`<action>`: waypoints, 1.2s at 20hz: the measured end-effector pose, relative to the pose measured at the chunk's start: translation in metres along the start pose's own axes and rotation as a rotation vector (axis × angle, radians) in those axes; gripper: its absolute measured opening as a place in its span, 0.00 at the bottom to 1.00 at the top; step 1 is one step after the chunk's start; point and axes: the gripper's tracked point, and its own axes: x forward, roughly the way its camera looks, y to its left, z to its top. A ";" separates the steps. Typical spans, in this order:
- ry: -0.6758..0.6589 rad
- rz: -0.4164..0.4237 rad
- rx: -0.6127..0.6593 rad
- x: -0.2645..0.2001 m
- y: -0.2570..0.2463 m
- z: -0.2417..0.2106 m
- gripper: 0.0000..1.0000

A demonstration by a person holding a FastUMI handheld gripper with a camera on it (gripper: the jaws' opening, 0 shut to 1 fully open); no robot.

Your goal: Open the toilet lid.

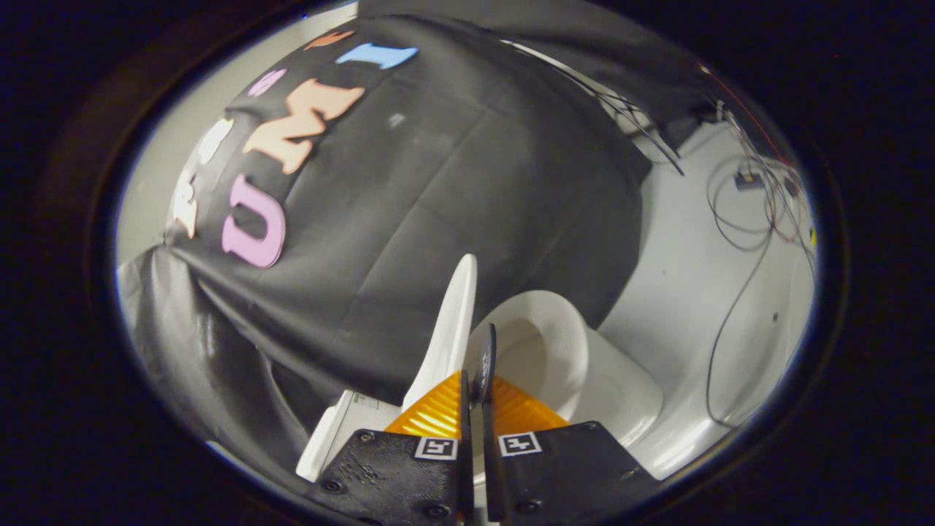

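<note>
Gripper (476,398) fingers are pressed together on a thin dark tab (seemingly a pull handle) fixed to the toilet lid (451,321), which stands nearly upright beside the bowl (562,351); lifting looks almost complete, next comes letting go

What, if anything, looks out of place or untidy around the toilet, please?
Loose cables sprawl across the white floor beyond the toilet bowl. The toilet lid stands raised; the gripper is closed on a thin dark tab.
</note>
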 end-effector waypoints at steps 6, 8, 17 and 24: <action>0.010 0.083 -0.235 -0.008 0.054 0.015 0.06; 0.004 0.134 -0.307 -0.009 0.078 0.016 0.06; 0.010 0.179 -0.600 -0.016 0.155 0.011 0.08; -0.006 0.144 -0.803 -0.015 0.214 -0.001 0.08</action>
